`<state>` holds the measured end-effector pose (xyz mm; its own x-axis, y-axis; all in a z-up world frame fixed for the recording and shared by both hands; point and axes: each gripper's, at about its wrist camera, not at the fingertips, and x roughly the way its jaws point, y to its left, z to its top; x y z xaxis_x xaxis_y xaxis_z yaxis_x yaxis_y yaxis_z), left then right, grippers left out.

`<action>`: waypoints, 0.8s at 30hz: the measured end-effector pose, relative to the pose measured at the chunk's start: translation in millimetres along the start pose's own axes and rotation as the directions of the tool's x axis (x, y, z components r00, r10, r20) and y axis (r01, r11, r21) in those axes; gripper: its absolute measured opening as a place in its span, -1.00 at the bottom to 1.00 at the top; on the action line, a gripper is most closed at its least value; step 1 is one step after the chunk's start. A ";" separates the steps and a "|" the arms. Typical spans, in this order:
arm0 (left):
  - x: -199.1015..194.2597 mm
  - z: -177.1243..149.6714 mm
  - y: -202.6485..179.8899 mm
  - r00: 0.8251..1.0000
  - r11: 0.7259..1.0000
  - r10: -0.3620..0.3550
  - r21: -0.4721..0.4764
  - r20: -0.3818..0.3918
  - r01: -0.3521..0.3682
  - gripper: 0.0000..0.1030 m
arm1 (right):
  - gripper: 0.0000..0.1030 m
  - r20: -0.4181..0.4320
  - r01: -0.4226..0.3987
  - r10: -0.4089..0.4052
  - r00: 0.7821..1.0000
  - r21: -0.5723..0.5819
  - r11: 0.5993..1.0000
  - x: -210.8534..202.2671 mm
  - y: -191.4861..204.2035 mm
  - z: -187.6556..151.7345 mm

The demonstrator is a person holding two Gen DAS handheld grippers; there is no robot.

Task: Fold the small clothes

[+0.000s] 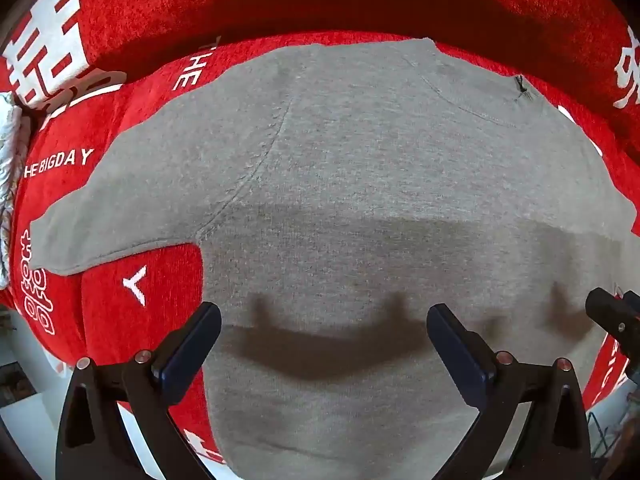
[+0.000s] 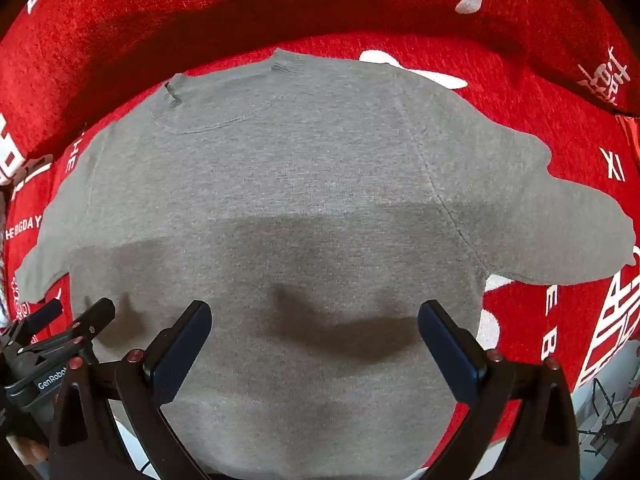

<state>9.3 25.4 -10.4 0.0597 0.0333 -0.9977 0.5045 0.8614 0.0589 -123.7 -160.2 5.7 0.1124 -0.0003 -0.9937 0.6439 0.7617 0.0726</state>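
Grey T-shirt [image 1: 360, 200] lies spread flat on its front, neck away from the person, both short sleeves out, on a red cloth with white lettering [image 1: 132, 20]; what lies under the cloth I can't tell. Left gripper [image 1: 324, 332] and right gripper [image 2: 314, 328] hover over the lower body, jaws wide apart, holding nothing. No fold looks started; next, probably, each takes a side or the hem.

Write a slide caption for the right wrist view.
Open right gripper hovers over a flat gray T-shirt on a red printed cover.
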 end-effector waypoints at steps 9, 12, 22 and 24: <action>-1.5 0.5 1.7 1.000 1.000 0.004 0.011 0.003 -0.004 1.00 | 1.00 0.003 -0.004 0.004 1.000 -0.010 1.000 0.7 3.1 0.6; -1.6 0.7 1.8 1.000 1.000 0.005 0.011 0.004 -0.005 1.00 | 1.00 0.005 -0.005 0.005 1.000 -0.011 1.000 0.8 3.4 0.4; -1.1 0.0 2.7 1.000 1.000 0.008 0.013 0.005 -0.008 1.00 | 1.00 0.006 0.000 0.001 1.000 -0.004 1.000 -4.1 1.3 0.1; -0.8 0.6 2.9 1.000 1.000 0.009 0.014 0.005 -0.009 1.00 | 1.00 0.003 -0.002 0.002 1.000 -0.004 1.000 -4.0 0.9 0.3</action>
<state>11.2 27.6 -9.4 0.0684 0.0383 -0.9969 0.5161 0.8538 0.0682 -123.3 -159.7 9.8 0.1165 -0.0008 -0.9932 0.6402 0.7646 0.0745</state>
